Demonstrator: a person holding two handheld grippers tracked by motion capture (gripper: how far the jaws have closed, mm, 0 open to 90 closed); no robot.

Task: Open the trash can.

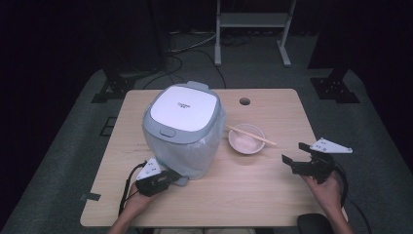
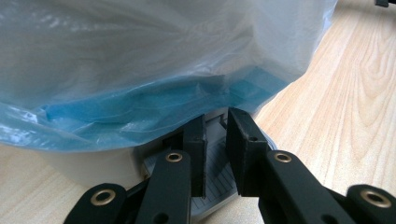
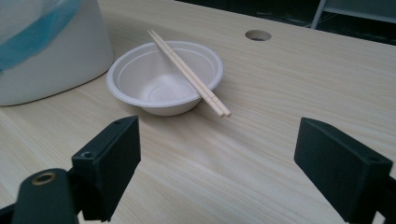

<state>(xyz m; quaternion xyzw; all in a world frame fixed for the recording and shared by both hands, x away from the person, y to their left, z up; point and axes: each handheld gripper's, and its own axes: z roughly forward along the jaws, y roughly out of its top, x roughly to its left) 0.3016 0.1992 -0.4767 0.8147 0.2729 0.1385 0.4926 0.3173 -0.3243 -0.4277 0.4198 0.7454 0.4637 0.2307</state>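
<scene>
Nipping the rice cooker's near-pointing grey tab, left tool; right tool agape.

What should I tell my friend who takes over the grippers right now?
Left gripper: nearly shut at a grey ribbed tab at the base of the white rice cooker; grip unclear.
Right gripper: open, empty, facing the white round bowl, apart from it.
Pale wooden chopsticks lie across the bowl's rim.
Translucent blue-tinted plastic bag covers the cooker's body; lid closed.
Done: little visible. Left, probably: work the tab or bag.
</scene>
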